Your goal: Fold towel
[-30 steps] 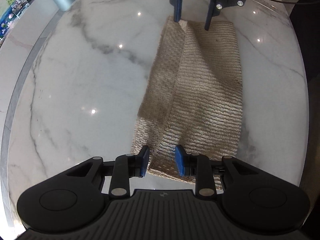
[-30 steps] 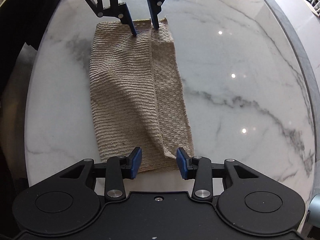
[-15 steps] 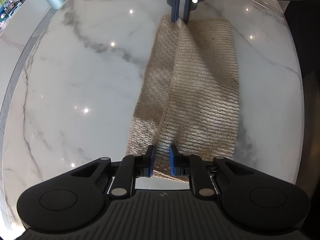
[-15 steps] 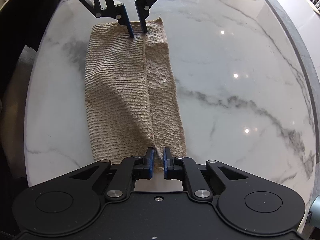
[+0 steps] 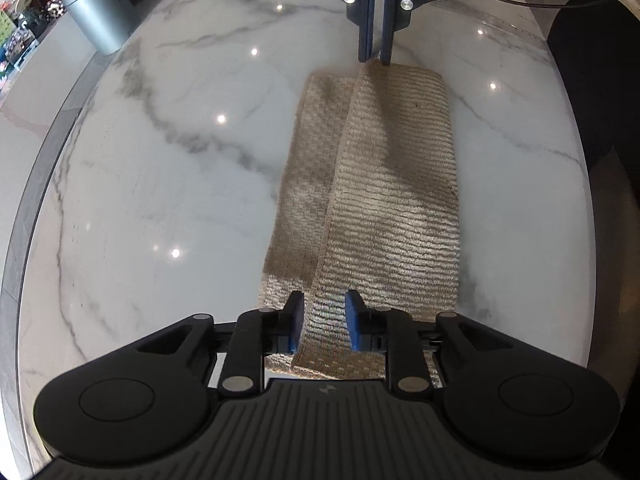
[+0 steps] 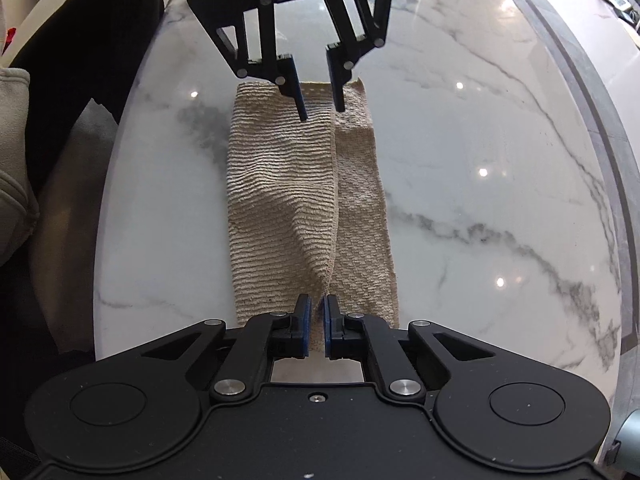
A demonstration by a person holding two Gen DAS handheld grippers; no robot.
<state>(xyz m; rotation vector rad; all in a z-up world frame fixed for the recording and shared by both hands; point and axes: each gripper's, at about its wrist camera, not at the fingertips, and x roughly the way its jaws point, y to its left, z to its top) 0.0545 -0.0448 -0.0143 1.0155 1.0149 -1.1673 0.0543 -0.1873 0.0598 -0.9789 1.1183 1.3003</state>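
A beige ribbed towel (image 5: 384, 184) lies folded lengthwise on the white marble table (image 5: 168, 168); it also shows in the right wrist view (image 6: 288, 200). My right gripper (image 6: 316, 312) is shut on the top layer's edge at one short end and lifts it into a ridge. It shows across the table in the left wrist view (image 5: 375, 56). My left gripper (image 5: 323, 312) is at the opposite short end, jaws apart, with the towel's top layer between them. It shows in the right wrist view (image 6: 320, 114), above the towel's far end.
A grey metal bin (image 5: 100, 20) stands on the floor beyond the table's rounded edge. A dark chair back (image 5: 596, 64) is at the right side. A person's dark-clothed legs (image 6: 80, 60) and a cream cushion (image 6: 14, 168) are beside the table.
My right gripper closed on the towel's edge and raised it. My left gripper closed to a narrow gap half a second ago and has since widened again.
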